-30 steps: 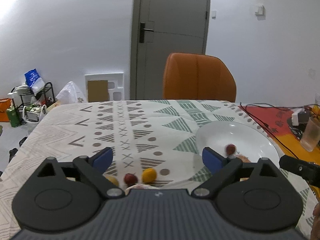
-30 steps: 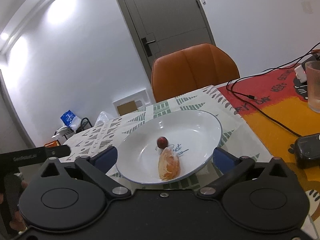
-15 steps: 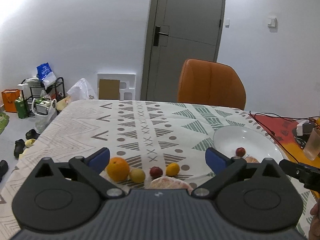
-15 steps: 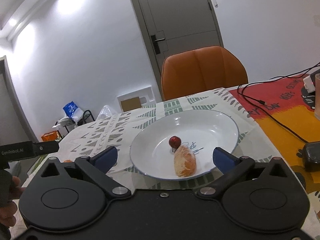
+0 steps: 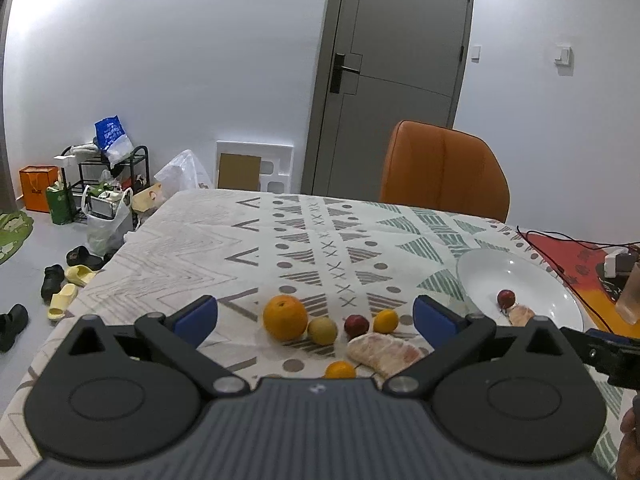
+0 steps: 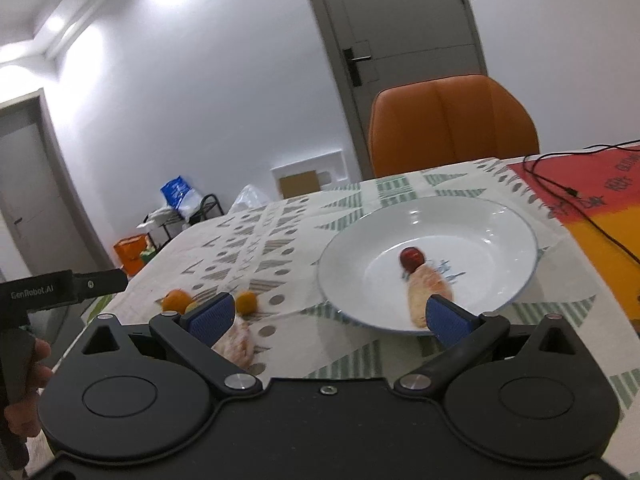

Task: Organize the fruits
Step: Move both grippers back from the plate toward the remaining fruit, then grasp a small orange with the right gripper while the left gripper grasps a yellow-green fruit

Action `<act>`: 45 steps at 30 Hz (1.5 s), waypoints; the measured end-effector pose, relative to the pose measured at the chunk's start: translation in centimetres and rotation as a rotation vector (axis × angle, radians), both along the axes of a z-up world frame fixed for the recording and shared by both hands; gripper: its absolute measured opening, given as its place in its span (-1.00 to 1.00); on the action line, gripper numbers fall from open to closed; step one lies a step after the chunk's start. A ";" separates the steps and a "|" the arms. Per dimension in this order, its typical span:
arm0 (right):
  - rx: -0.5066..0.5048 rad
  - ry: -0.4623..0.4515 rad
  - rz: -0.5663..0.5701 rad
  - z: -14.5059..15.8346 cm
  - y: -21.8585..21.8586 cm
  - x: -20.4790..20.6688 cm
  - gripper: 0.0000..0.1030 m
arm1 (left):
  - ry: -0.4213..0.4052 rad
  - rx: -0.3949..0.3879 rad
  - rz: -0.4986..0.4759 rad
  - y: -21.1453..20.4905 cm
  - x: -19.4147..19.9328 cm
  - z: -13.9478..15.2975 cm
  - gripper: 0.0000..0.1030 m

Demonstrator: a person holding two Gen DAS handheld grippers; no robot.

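The left gripper [image 5: 315, 314] hangs above the near edge of the patterned tablecloth [image 5: 240, 240], its blue-padded fingers spread wide with nothing between them. Framed in that gap lies a cluster of fruit: a large orange [image 5: 285, 317], a yellow-green fruit [image 5: 322, 331] touching its right side, a small red fruit [image 5: 356, 325], and a small yellow-orange citrus [image 5: 386, 321] just beside that. Nearer the camera lie a peeled pomelo segment [image 5: 384, 352] and another small orange citrus [image 5: 340, 370], partly hidden by the gripper body.

To the right sits a white plate [image 5: 480, 276] holding 2 pieces: a small red fruit [image 5: 506, 298] and a second peeled segment [image 5: 520, 314] touching it.

The right gripper [image 6: 327, 314] also has its fingers wide apart and holds nothing. It hovers near the plate's [image 6: 500, 240] front-left rim; its right pad overlaps the near end of the plated segment [image 6: 426, 284] in this blurred view, so contact cannot be told. The red fruit [image 6: 412, 258] sits at the segment's far end. A person's hand [image 6: 24, 376] grips the handle of the other gripper at the left edge. An orange chair [image 5: 444, 168] stands behind the table.
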State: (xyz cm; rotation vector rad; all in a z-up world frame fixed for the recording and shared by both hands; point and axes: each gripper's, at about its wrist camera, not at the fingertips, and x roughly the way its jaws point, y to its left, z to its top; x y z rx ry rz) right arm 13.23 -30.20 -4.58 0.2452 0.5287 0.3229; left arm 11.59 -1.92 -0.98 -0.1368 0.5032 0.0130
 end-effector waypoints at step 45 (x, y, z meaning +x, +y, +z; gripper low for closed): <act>-0.012 0.166 0.369 -3.6 12.6 1.2 -0.39 | 0.125 -0.106 -0.007 6.0 -1.4 -5.2 0.42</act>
